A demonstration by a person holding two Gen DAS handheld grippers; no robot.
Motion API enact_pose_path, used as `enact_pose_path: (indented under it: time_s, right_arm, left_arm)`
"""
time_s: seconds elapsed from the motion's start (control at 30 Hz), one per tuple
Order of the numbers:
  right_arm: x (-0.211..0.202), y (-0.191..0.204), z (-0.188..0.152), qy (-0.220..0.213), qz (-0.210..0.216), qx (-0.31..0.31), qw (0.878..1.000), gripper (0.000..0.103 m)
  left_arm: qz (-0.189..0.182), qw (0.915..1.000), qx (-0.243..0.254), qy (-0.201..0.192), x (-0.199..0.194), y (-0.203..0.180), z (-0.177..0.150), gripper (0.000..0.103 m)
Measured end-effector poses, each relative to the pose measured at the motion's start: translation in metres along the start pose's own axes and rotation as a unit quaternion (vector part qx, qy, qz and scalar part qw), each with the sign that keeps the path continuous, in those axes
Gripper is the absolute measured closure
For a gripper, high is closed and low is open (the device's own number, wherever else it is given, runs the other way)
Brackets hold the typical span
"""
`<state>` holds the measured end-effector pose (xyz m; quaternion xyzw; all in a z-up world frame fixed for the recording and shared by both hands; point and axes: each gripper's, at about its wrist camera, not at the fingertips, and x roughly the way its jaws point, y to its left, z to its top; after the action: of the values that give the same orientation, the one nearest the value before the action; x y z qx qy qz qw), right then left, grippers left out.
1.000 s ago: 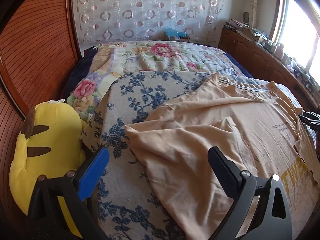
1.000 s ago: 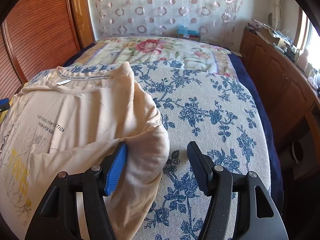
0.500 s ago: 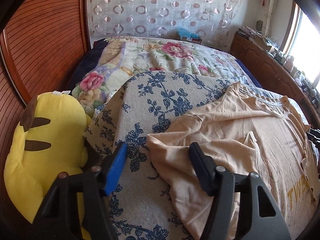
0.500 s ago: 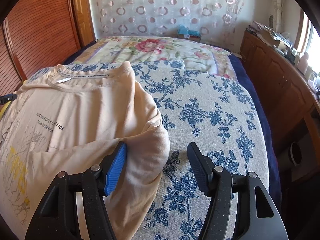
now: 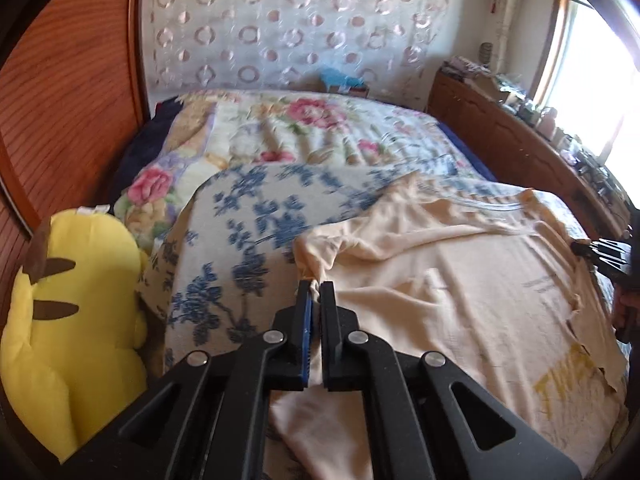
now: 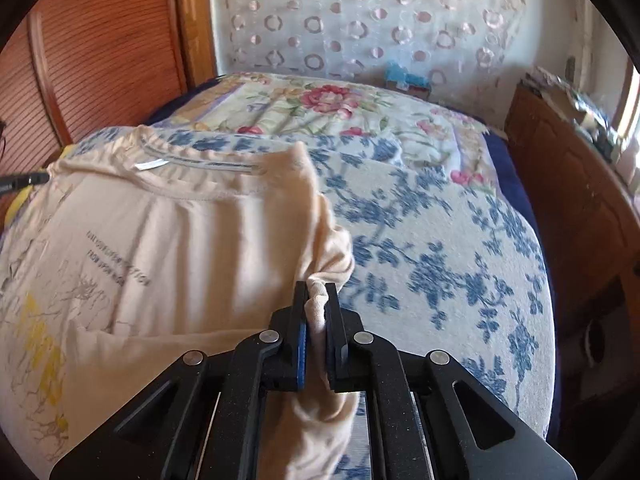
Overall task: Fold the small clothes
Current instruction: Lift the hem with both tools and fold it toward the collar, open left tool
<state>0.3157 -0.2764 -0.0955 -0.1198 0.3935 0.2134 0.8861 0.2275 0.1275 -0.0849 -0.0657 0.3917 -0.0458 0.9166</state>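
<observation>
A peach T-shirt (image 5: 460, 292) with yellow and dark print lies spread on a blue-flowered cloth (image 5: 240, 232) over the bed. My left gripper (image 5: 316, 286) is shut on the shirt's left sleeve edge, fabric bunched between its pads. In the right wrist view the same T-shirt (image 6: 180, 248) fills the left side, collar toward the far end. My right gripper (image 6: 316, 290) is shut on the right sleeve, a roll of cloth pinched between its jaws. The right gripper's tips also show at the left wrist view's right edge (image 5: 596, 250).
A yellow plush toy (image 5: 76, 320) leans at the bed's left side. A floral quilt (image 5: 312, 132) covers the far half of the bed. Wooden panelling (image 5: 60, 92) stands on the left; a cluttered wooden cabinet (image 6: 576, 184) runs along the right under a window.
Both grippers have closed from wide open onto the shirt's sleeves. The left one also shifted right onto the sleeve edge; the fabric now bunches at each pair of fingertips.
</observation>
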Motion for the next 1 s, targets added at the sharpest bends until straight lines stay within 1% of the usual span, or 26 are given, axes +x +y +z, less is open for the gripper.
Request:
enact_pose_path:
  time_s: [0.1, 0.2, 0.27, 0.33, 0.4, 0.5, 0.53, 0.6, 0.67, 0.73, 0.87, 1.0]
  right_arm:
    - [-0.018, 0.014, 0.002, -0.031, -0.002, -0.003, 1.0, 0.1]
    - [-0.054, 0.025, 0.003, -0.074, 0.001, -0.006, 0.997, 0.1]
    - [-0.078, 0.03, -0.001, -0.094, 0.003, -0.007, 0.996, 0.1]
    - [-0.1, 0.035, -0.008, -0.107, 0.014, -0.006, 0.994, 0.1]
    - [-0.125, 0.039, -0.027, -0.123, 0.023, 0.001, 0.992, 0.1]
    - [-0.148, 0.045, -0.056, -0.124, 0.03, 0.005, 0.992, 0.1]
    - [-0.158, 0.046, -0.071, -0.123, 0.034, 0.011, 0.992, 0.1]
    - [-0.172, 0.048, -0.087, -0.126, 0.034, 0.019, 0.991, 0.1]
    - [-0.192, 0.047, -0.106, -0.131, 0.042, 0.034, 0.99, 0.1]
    - [-0.206, 0.044, -0.12, -0.131, 0.048, 0.049, 0.989, 0.1]
    - [-0.232, 0.045, -0.142, -0.12, 0.04, 0.051, 0.991, 0.1]
    - [-0.237, 0.048, -0.163, -0.095, 0.034, 0.051, 0.994, 0.1]
  left_arm:
    - [-0.013, 0.9994, 0.014, -0.029, -0.032, -0.016, -0.004, 0.103]
    - [-0.021, 0.9975, 0.03, -0.06, -0.069, -0.029, -0.013, 0.103]
    - [-0.027, 0.996, 0.035, -0.078, -0.095, -0.035, -0.025, 0.103]
    - [-0.027, 0.9952, 0.037, -0.086, -0.113, -0.037, -0.043, 0.103]
    - [-0.026, 0.9955, 0.028, -0.086, -0.126, -0.032, -0.062, 0.103]
    - [-0.016, 0.9964, 0.014, -0.082, -0.144, -0.024, -0.095, 0.103]
    - [-0.011, 0.9965, 0.009, -0.083, -0.15, -0.02, -0.104, 0.103]
    - [-0.011, 0.9959, -0.01, -0.089, -0.168, -0.011, -0.124, 0.103]
    - [-0.007, 0.9956, -0.019, -0.091, -0.182, -0.004, -0.136, 0.103]
    - [0.003, 0.9965, -0.012, -0.083, -0.191, -0.004, -0.149, 0.103]
    - [0.01, 0.9969, -0.009, -0.077, -0.208, -0.002, -0.165, 0.103]
    - [0.012, 0.9971, -0.024, -0.071, -0.209, 0.0, -0.181, 0.103]
